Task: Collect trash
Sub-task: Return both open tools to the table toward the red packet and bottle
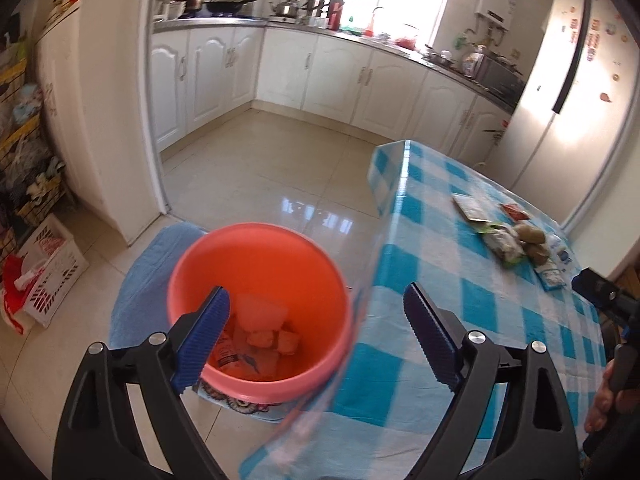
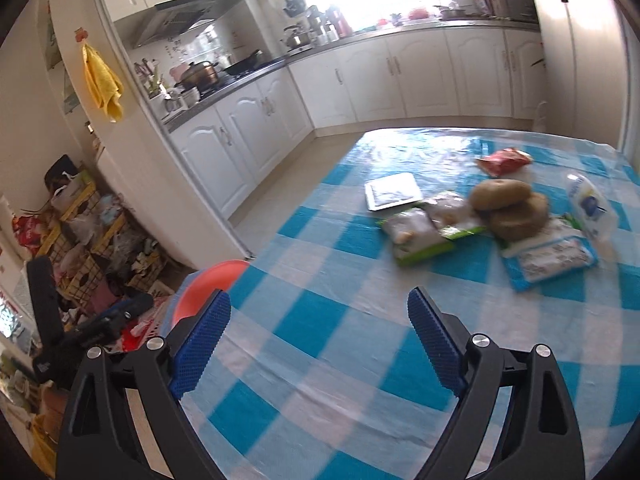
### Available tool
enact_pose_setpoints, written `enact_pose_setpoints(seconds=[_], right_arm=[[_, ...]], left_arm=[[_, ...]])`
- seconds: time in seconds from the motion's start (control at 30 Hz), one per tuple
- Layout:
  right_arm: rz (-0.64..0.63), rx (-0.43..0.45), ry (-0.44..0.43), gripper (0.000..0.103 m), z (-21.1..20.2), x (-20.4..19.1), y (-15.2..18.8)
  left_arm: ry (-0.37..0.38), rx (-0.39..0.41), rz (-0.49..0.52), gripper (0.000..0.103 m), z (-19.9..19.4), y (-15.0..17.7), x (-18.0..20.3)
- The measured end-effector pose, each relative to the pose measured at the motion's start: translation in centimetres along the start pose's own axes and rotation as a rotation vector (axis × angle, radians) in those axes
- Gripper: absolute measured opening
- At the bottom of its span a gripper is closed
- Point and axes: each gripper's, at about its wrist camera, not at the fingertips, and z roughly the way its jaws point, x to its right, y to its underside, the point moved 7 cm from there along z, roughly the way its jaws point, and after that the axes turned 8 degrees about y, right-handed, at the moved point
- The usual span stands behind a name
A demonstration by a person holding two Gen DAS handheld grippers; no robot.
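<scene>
An orange bucket [image 1: 260, 304] stands on the floor beside the table, with several wrappers and pale scraps in its bottom. My left gripper [image 1: 316, 312] hangs open above its rim, nothing between the blue pads. On the blue-checked tablecloth [image 2: 320, 320] lie more wrappers: a green-edged packet [image 2: 416, 236], a red packet [image 2: 504, 162], a flat grey sachet [image 2: 394, 191], a blue-and-white packet [image 2: 548, 258] and a clear bag [image 2: 590, 204]. Two brown round fruits [image 2: 510, 204] sit among them. My right gripper [image 2: 320, 314] is open over the near part of the table, short of the pile.
The bucket rests on a blue mat [image 1: 148, 276]. A white crate [image 1: 52, 272] and cluttered shelves [image 1: 24, 152] stand at the left. White kitchen cabinets [image 1: 320, 68] line the far wall, a fridge [image 1: 568, 100] stands behind the table. A hand [image 1: 604, 404] shows at the right edge.
</scene>
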Motion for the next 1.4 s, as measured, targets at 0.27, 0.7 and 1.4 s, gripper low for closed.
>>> enact_pose_setpoints(seconds=[0.27,0.7,1.4], right_arm=[[0.074,0.042,0.096,0.089,-3.2,6.4,1.5],[0.25,0.079,0.218,0.09,-6.6,18.4,0.3],[0.258,-0.013,0.248,0.09,0.8,27.9,-4.8]], left_arm=[[0.075,-0.019,0.081,0.09,0.1,-0.1,6.1],[0.216,-0.065,0.249,0.091,4.2,-3.5,17.2],[0.364,-0.298,0.652,0.091,24.1,-7.8,35.8]])
